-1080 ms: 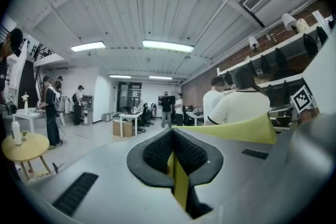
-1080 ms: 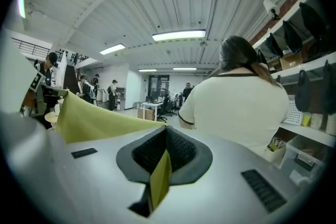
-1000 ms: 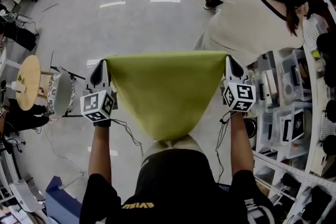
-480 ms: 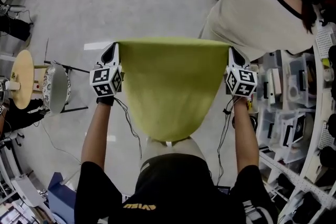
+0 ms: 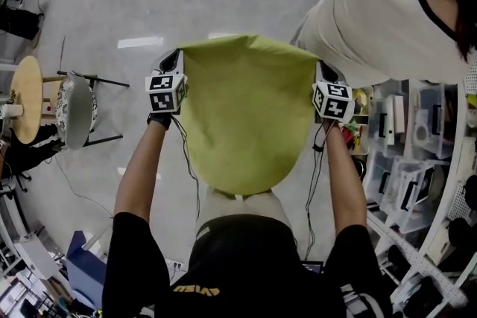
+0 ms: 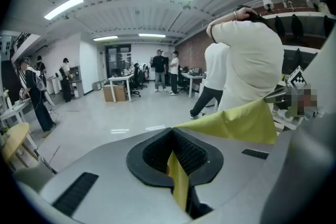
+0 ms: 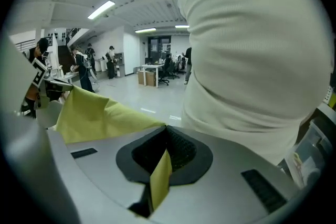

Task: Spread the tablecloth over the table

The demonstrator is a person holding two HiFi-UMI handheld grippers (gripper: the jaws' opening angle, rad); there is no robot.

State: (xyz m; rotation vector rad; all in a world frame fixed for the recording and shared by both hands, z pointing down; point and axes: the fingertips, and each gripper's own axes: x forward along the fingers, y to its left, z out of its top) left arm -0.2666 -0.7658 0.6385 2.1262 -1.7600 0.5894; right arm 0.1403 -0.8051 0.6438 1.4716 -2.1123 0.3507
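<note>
The left gripper [image 5: 176, 56] is clamped on one upper corner of the yellow-green fabric tablecloth [image 5: 246, 115], and the right gripper [image 5: 320, 71] on the other. The cloth is held in the air between them. Its lower edge is lost against a pale rounded shape [image 5: 238, 208] that cannot be identified. A person in a cream top [image 5: 387, 18] is cut off at the frame's edge.

The tablecloth [image 5: 246, 123] is matt yellow-green cloth; the floor [image 5: 104, 11] glossy, smooth; the round tabletop [image 5: 26, 97] pale wood.

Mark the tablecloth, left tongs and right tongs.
tablecloth [image 5: 242, 115], head view, middle of the hanging sheet
left tongs [image 6: 173, 136], left gripper view, tips shut on tablecloth
right tongs [image 7: 166, 132], right gripper view, tips shut on tablecloth
</note>
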